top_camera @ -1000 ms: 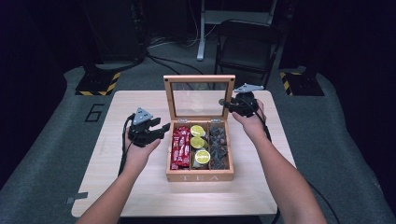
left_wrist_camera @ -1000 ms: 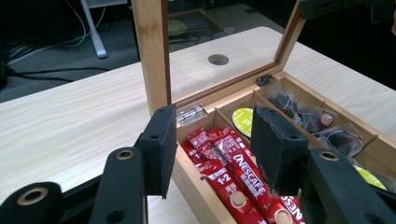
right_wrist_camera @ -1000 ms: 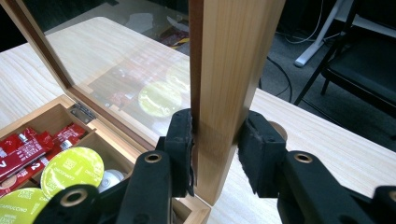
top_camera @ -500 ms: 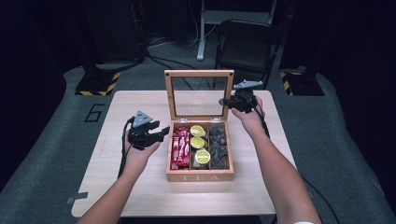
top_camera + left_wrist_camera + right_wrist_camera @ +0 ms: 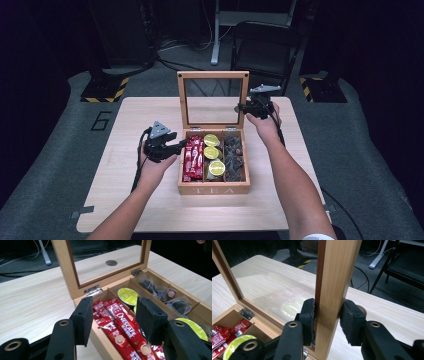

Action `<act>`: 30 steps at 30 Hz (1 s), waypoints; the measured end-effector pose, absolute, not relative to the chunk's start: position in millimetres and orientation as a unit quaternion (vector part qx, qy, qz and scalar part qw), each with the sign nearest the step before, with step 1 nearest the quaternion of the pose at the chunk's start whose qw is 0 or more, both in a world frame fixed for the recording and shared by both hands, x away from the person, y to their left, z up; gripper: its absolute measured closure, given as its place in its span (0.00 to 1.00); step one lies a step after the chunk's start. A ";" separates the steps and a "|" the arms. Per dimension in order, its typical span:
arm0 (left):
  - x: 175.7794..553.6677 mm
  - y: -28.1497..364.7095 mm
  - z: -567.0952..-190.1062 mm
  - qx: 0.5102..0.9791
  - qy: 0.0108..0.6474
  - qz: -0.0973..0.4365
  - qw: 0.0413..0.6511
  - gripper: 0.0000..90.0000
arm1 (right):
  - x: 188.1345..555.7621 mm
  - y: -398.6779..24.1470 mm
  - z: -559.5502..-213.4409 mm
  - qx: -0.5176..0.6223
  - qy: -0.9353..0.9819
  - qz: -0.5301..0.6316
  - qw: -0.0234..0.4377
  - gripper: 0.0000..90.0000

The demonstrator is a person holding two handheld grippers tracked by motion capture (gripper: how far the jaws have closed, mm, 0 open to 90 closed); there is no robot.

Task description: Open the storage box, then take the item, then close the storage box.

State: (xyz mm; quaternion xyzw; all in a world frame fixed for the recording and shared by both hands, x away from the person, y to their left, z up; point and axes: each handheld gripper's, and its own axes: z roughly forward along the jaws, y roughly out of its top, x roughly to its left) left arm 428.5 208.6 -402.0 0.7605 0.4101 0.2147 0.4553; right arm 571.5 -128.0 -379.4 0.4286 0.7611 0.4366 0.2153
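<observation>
A wooden tea box (image 5: 214, 189) stands mid-table with its glass lid (image 5: 212, 75) raised upright. Red sachets (image 5: 193, 157) fill its left compartment, green-topped capsules (image 5: 212, 152) the middle, dark tea bags (image 5: 234, 155) the right. My right gripper (image 5: 240, 107) is shut on the lid's right frame; in the right gripper view the pads (image 5: 308, 315) clamp the wooden frame (image 5: 337, 272) from both sides. My left gripper (image 5: 182, 145) hovers open at the box's left edge. In the left gripper view it (image 5: 115, 315) stands just above the red sachets (image 5: 120, 332), with nothing gripped.
The light wooden table (image 5: 125, 125) has bare room to the left and in front of the box. A black chair (image 5: 265, 45) and a stand (image 5: 217, 30) sit beyond the far edge. Striped floor markers (image 5: 105, 90) lie at the back corners.
The lid has swung a little further upright with the right gripper on its frame. The left gripper has edged slightly toward the box.
</observation>
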 end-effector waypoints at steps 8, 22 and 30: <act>430.3 195.9 -407.4 0.767 0.405 0.211 0.451 0.53 | 578.2 -128.6 -379.4 0.432 0.764 0.432 0.207 0.71; 432.3 184.5 -418.9 0.771 0.411 0.198 0.445 0.53 | 581.1 -127.4 -379.9 0.436 0.763 0.430 0.208 0.71; 432.6 172.0 -436.8 0.772 0.432 0.191 0.425 0.53 | 583.4 -127.4 -380.2 0.436 0.763 0.429 0.206 0.71</act>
